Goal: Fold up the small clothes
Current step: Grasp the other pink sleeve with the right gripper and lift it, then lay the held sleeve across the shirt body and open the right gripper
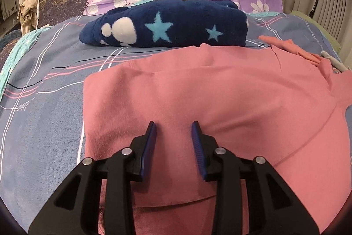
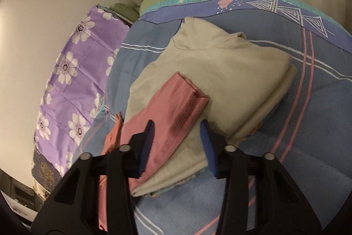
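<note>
Blue striped bedding (image 1: pixel 50 72) carries the pink top (image 1: pixel 198 91), spread flat near me, with a navy star blanket (image 1: pixel 167 25) beyond. My left claw (image 1: pixel 173 127) hovers over it, part-open and empty. My right claw (image 2: pixel 177 124), jaws apart, straddles the pink sleeve (image 2: pixel 176 102) lying on a folded beige garment (image 2: pixel 220 63); I can't tell whether it grips.

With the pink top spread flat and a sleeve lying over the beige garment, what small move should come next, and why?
Probably close the right tool on the pink sleeve and bring it back across the pink top. The sleeve's cuff end sits between the open jaws but lies on the folded beige garment, off the top's body. The left tool is open over the body, gripping nothing.
</note>
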